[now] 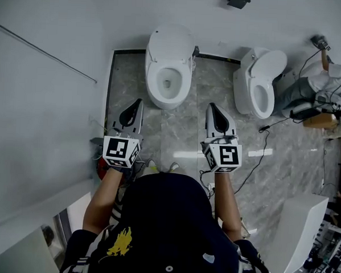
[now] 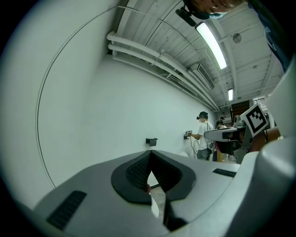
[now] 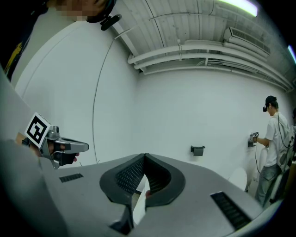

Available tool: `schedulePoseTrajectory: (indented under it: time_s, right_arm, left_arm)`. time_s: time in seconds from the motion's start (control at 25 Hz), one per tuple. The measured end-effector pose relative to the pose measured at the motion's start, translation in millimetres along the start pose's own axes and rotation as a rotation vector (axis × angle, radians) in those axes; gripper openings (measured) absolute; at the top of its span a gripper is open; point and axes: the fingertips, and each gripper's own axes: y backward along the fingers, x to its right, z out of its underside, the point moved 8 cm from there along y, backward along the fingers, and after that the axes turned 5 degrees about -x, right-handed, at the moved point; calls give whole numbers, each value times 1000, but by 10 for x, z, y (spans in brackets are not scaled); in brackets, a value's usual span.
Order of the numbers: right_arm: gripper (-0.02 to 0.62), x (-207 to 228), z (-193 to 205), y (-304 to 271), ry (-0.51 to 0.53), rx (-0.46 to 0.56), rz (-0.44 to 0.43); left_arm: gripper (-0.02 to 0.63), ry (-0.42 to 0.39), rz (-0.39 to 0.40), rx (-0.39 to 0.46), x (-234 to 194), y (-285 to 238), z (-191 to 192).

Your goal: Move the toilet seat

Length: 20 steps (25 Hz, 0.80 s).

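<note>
In the head view a white toilet (image 1: 169,67) stands against the wall straight ahead, its lid (image 1: 171,43) raised and the seat ring (image 1: 168,96) lying round the open bowl. My left gripper (image 1: 137,104) and right gripper (image 1: 212,108) are held level side by side, short of the bowl's front, one to each side of it. Both are shut with nothing between the jaws. In the left gripper view the left gripper (image 2: 150,153) points at the bare white wall, and so does the right gripper (image 3: 144,156) in its own view. Neither touches the toilet.
A second white toilet (image 1: 259,80) with its lid up stands to the right. Beside it a person (image 1: 327,78) works at the wall. A black cable (image 1: 260,152) runs over the marble floor. A toilet-paper holder (image 3: 198,150) hangs on the wall. A white cabinet (image 1: 302,225) stands at lower right.
</note>
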Motion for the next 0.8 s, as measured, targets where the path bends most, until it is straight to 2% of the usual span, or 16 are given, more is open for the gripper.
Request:
schedulePoseTrajectory:
  time_s: [0.2,0.36,0.8]
  right_arm:
    - [26,-255,12,-36,16,-8,18]
    - [26,-399,25,-22,26,-19,39]
    - [26,-388,234,-175,6,-66,61]
  left_arm:
    - [15,-16,28,21,-160,121,81]
    - [15,3,40,19,-257,165,167]
    - [15,27,64,-21,-355,52,347]
